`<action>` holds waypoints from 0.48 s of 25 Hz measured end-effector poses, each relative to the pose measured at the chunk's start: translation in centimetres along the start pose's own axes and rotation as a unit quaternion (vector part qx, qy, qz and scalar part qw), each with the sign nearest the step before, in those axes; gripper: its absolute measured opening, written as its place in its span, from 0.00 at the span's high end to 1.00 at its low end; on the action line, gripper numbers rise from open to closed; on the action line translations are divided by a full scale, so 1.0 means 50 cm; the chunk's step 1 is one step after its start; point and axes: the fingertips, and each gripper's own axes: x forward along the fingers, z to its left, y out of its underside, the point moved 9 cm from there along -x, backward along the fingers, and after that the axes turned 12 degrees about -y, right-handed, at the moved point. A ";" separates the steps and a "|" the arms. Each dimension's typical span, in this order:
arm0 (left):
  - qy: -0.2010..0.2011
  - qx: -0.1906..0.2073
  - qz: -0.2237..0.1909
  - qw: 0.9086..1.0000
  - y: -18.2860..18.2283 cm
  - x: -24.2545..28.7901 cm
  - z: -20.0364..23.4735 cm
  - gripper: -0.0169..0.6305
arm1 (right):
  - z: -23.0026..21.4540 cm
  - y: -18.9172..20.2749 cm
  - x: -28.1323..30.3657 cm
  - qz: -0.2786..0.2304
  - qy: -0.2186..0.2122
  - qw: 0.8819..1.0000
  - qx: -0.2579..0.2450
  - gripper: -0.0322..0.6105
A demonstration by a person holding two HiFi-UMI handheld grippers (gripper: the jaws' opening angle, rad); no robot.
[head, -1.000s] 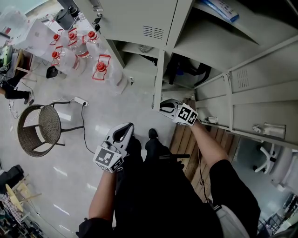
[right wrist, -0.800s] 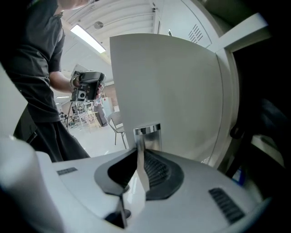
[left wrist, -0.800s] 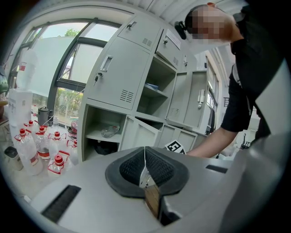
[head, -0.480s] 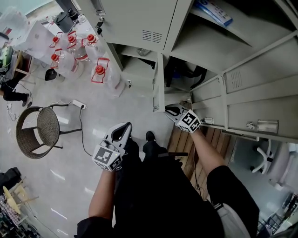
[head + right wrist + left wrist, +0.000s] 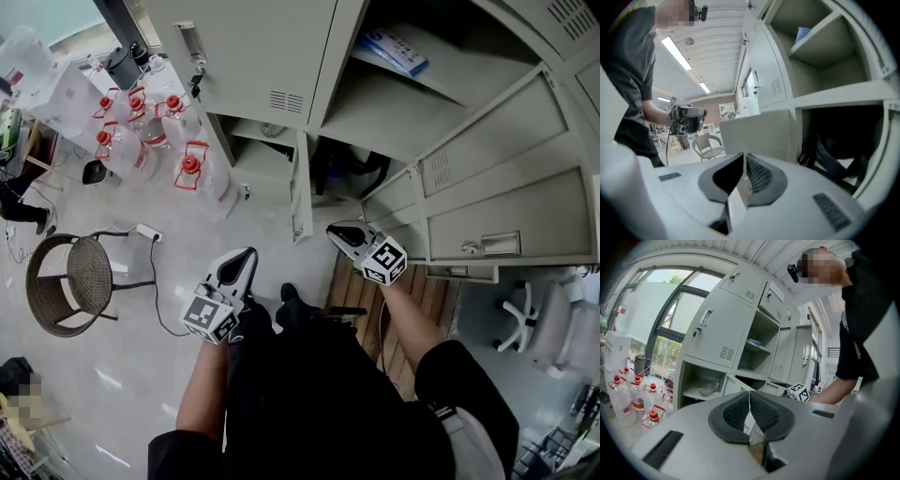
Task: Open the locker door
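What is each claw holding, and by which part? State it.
Nothing is held. Left claw and right claw are both shut, empty; the open locker door stands apart from the right claw.

floor | far left: red-capped bottles | left: wicker chair, power strip | right: wooden slats
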 end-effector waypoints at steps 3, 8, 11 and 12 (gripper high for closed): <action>0.010 0.006 -0.010 1.000 -0.030 0.007 -0.010 0.95 | 0.021 -0.074 -0.022 -0.033 0.002 0.999 -0.018 0.90; 0.033 0.023 -0.028 0.999 -0.092 0.015 -0.032 0.95 | 0.068 -0.210 -0.048 -0.087 -0.006 0.995 -0.051 0.91; 0.045 0.035 -0.040 0.998 -0.130 0.011 -0.045 0.95 | 0.102 -0.287 -0.055 -0.116 -0.018 0.990 -0.072 0.91; 0.049 0.040 -0.043 0.997 -0.142 0.008 -0.048 0.95 | 0.115 -0.309 -0.055 -0.124 -0.022 0.989 -0.079 0.92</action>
